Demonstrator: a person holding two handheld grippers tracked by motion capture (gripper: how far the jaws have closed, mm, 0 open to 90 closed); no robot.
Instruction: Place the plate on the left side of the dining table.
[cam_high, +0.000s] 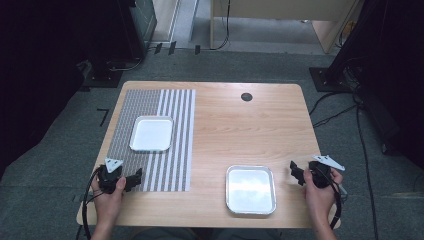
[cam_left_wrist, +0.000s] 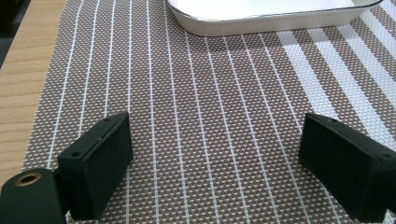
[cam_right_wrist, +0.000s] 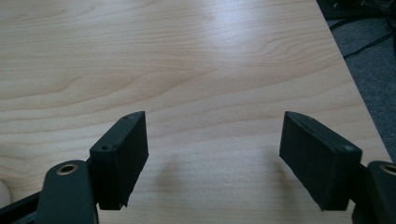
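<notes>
My left gripper (cam_high: 134, 178) rests low over the near left part of a striped woven placemat (cam_high: 172, 165), held in a hand. In the left gripper view its jaws (cam_left_wrist: 219, 154) stand wide apart above the mat (cam_left_wrist: 210, 84) with nothing between them. An empty white tray (cam_high: 134, 135) sits on the mat just beyond, its wall (cam_left_wrist: 261, 25) at the top of that view. My right gripper (cam_high: 297, 173) hovers near the table's right edge, open, with bare wood (cam_right_wrist: 187, 60) under the empty gap (cam_right_wrist: 215, 156). An empty silver tray (cam_high: 250, 168) lies to its left.
The wooden table (cam_high: 240, 130) has a round cable hole (cam_high: 246, 97) at the back. Its right edge runs close beside my right gripper, with grey floor and cables (cam_right_wrist: 369, 28) beyond it. Dark equipment and cables surround the table on the floor.
</notes>
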